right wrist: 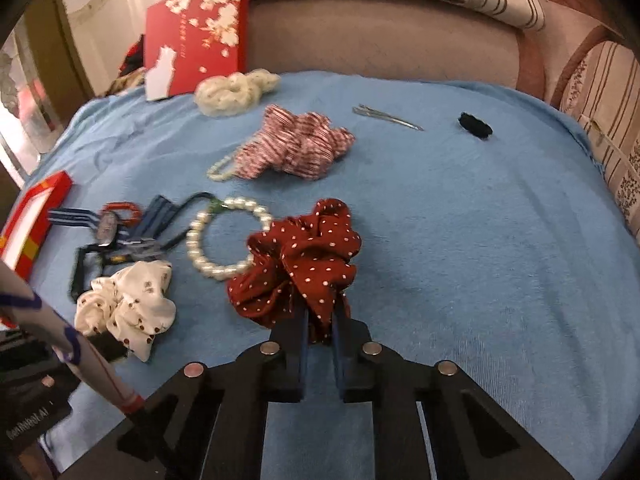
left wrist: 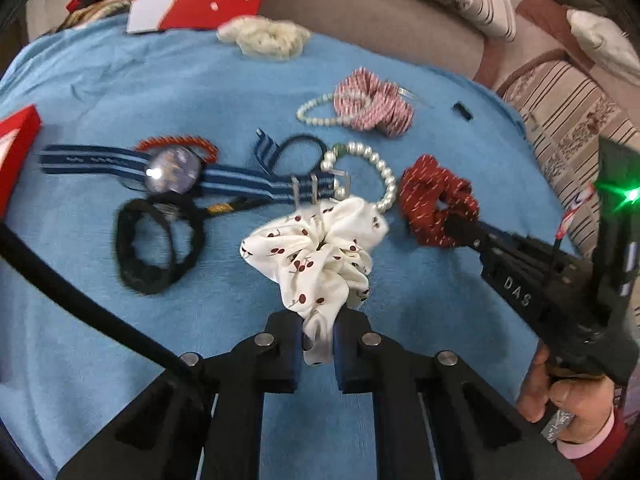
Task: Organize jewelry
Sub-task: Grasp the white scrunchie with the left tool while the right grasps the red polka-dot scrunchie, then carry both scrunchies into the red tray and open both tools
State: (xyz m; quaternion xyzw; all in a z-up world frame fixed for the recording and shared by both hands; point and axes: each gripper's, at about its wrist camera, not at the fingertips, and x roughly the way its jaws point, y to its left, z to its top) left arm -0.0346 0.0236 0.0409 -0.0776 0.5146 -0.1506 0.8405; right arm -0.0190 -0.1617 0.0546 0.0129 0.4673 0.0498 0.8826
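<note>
In my left gripper (left wrist: 318,344) I hold the white satin scrunchie with small cherry prints (left wrist: 316,256); its fingers are closed on a fold of the cloth, and the rest of the scrunchie lies on the light blue towel (left wrist: 120,80). My right gripper (right wrist: 320,336) is closed in the same way on the dark red scrunchie with white dots (right wrist: 300,256), which also touches the towel just beside the large pearl bracelet (right wrist: 224,236).

I judge that the sorting is only at its beginning. Both scrunchies are gripped, but neither is yet in a place of its own. Almost everything else lies loose. The watch with the blue striped fabric strap (left wrist: 172,168) is tangled with a red cord bracelet (left wrist: 200,144) and black hair ties (left wrist: 156,248). Farther away, the red-and-white striped scrunchie (right wrist: 296,148) lies over a small pearl bracelet (right wrist: 220,170). Near the far edge are a cream fluffy scrunchie (right wrist: 232,88), a metal hair clip (right wrist: 388,118) and a small black object (right wrist: 474,124). A red box (right wrist: 36,216) at the left edge is perhaps the container, but I cannot tell if something is inside.
</note>
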